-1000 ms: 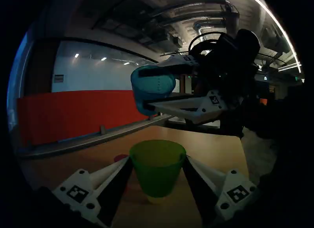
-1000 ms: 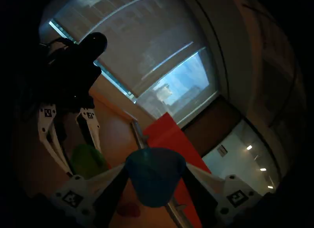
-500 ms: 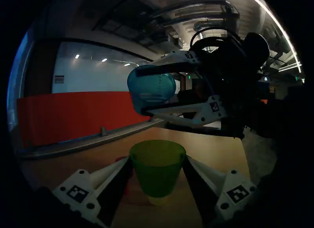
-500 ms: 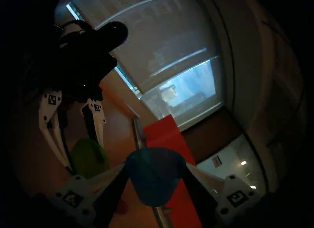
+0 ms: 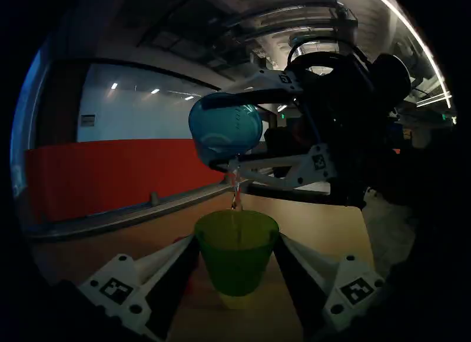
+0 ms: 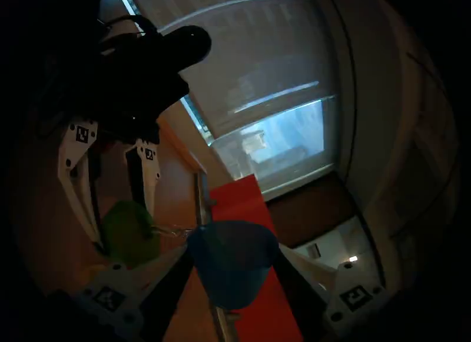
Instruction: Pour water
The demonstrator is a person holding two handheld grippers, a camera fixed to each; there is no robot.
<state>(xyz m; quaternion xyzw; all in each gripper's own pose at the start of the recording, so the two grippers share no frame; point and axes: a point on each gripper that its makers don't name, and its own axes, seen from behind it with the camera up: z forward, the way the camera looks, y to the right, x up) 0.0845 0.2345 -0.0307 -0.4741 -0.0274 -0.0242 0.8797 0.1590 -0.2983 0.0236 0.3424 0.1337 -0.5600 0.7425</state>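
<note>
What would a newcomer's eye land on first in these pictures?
A tipped blue cup in the right gripper pours a thin water stream into the green cup held by the left gripper, centre of the left gripper view. A red panel spans the left behind them.

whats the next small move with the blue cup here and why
Probably tip the blue cup a touch further with the right gripper, with its rim above the green cup. A thin stream of water falls from its lower rim into the green cup, which stands upright on the table in the left gripper.
</note>
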